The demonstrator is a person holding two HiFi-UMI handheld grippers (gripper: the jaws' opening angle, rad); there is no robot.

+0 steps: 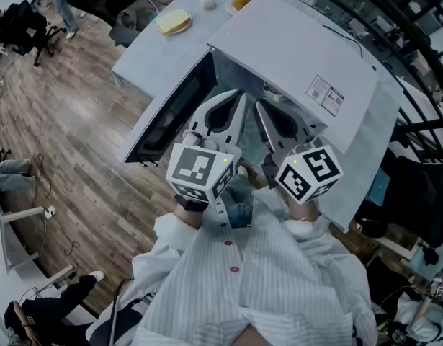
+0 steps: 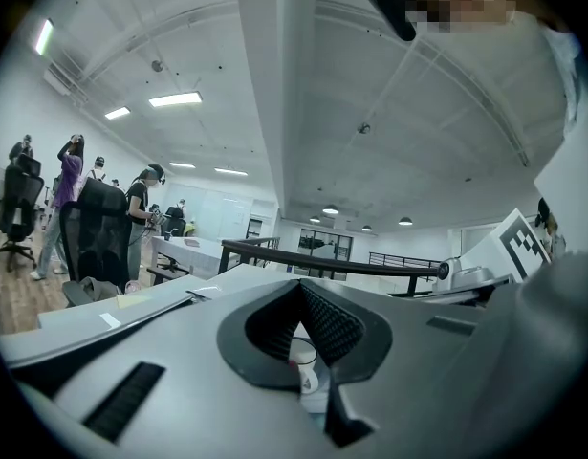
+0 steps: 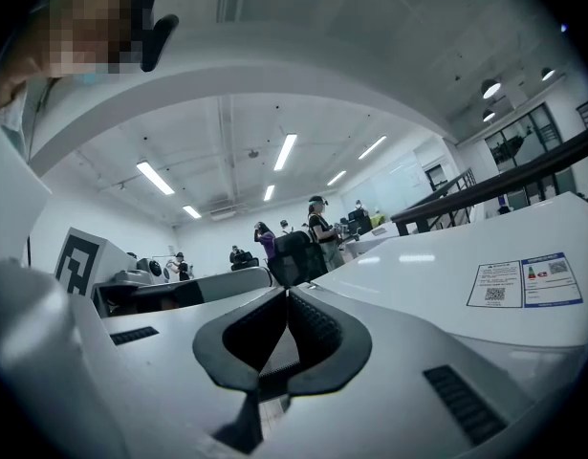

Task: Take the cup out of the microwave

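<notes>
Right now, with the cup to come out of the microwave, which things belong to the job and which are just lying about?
Job: microwave, its open door, cup, left gripper, right gripper.

Lying about: plate of yellowish food, orange food, office chair.

Pale table [image 1: 148, 58] with microwave [image 1: 300, 56] and plate of bread [image 1: 173, 21]
</notes>
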